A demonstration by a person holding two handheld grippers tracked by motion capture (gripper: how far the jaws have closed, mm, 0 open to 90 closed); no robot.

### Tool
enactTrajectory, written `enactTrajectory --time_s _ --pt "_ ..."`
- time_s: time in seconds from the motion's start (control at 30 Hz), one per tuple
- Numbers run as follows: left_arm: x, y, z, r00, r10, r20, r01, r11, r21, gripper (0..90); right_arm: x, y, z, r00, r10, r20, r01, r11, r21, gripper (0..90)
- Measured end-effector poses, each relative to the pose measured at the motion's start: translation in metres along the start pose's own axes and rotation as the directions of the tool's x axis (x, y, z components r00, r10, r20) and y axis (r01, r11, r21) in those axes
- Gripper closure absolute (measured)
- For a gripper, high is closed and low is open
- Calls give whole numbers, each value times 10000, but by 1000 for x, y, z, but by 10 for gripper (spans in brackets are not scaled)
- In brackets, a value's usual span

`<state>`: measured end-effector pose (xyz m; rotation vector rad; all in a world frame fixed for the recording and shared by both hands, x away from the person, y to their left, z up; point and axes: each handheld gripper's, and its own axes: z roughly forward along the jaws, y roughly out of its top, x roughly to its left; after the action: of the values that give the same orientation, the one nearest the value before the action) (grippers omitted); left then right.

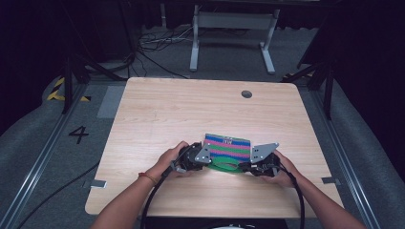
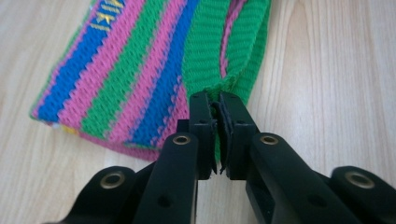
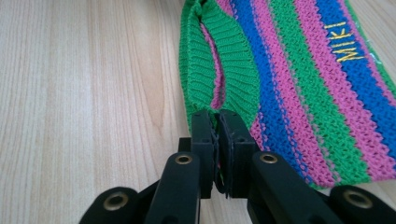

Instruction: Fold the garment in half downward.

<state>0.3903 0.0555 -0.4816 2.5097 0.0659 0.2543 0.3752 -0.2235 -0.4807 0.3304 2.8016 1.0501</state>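
You've got both claws clamped on the green ribbed band of that striped knit piece, which lies flat on the tabletop, a bit toward the 5 o'clock side of its centre in the high view. The left claw is pressed nearly together, pinching the green edge, and the right claw is doing the same at the other end of that band. In both gripper views the fabric between the pads is just a thin sliver, so how much of it is caught is hard to say.

From above, your hands and the grey plates cover the near corners of the knit, left claw at its 8 o'clock, right claw at its 5 o'clock, and the claw tips themselves are hidden there. The yellow lettering on a blue stripe reads something like "MIKI", but it's cut off in the left gripper view. What kind of garment it is, I can't tell.
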Motion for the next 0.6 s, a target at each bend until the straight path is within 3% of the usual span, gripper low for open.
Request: enactTrajectory --time_s 0.07,0.23,0.3,0.43,0.6 --pt "-1 -3 2 10000 41 30 -42 9997 241 813 1 -1 1 10000 59 21 -59 10000 9 853" --pt "0 -10 2 9987 -487 146 489 9987 -170 770 4 -5 2 9999 -71 94 70 9999 82 844" --pt "1 -14 2 9966 -778 257 789 9958 -463 773 5 -6 2 9998 -74 192 74 10000 38 843" --pt "2 -14 3 9958 -890 196 899 9947 -499 821 2 -9 3 9991 -264 319 268 9996 -114 849" --pt "6 -15 7 9905 -1356 246 1371 9876 -760 830 -5 -13 4 9986 -55 522 71 9995 -315 847"
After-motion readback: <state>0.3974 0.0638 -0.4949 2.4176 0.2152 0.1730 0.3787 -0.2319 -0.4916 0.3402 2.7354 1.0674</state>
